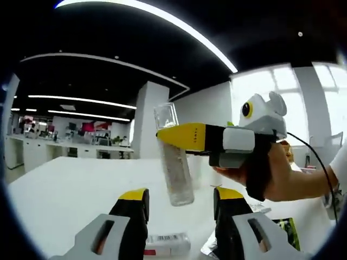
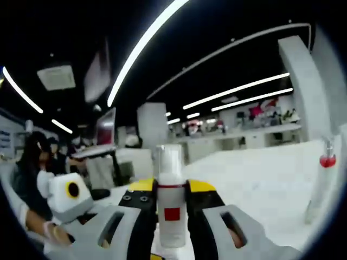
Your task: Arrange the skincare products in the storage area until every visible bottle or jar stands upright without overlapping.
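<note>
The right tongs [image 2: 172, 208] are closed on a white bottle [image 2: 172, 216] with a red square label and a clear cap, gripped about mid-body. In the left gripper view the same right tongs [image 1: 173, 136] reach in from the right, held by a hand [image 1: 282, 173], and carry the bottle [image 1: 176, 162] in the air above the white surface [image 1: 65, 195]. Its long axis runs close to upright, cap end up and leaning slightly, base hanging free well above the surface.

The left tongs [image 1: 179, 208] are open and hold nothing; the bottle's base hangs just ahead of the gap between their jaws, a little above it. So the right tongs are the ones in control, and the bottle lies straight forward of the left. A lowering move, as I judge it, needs the base brought flat to the surface first.

Another bottle with a red collar [image 2: 324, 179] stands upright far right in the right gripper view.
</note>
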